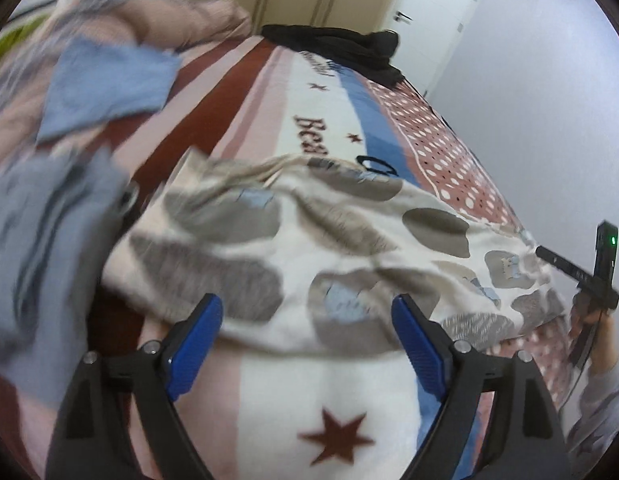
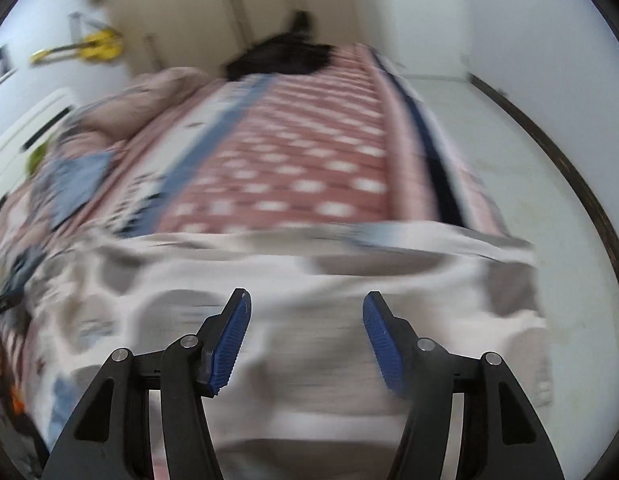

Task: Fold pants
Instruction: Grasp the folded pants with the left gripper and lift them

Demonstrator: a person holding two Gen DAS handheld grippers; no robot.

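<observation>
Pants (image 1: 309,248), soft, blotch-patterned, lie rumpled; both ribbed-padded hand-held grippers (image 1: 307,332) (image 2: 305,332) spread, empty.

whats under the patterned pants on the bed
The patterned pants lie on the striped bedspread, with its star print showing beside them. Whatever lies directly beneath the fabric is covered.

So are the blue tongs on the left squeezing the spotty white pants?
Apart. The left wrist view shows the left tongs wide open, blue pads clear of the spotty white pants.
</observation>
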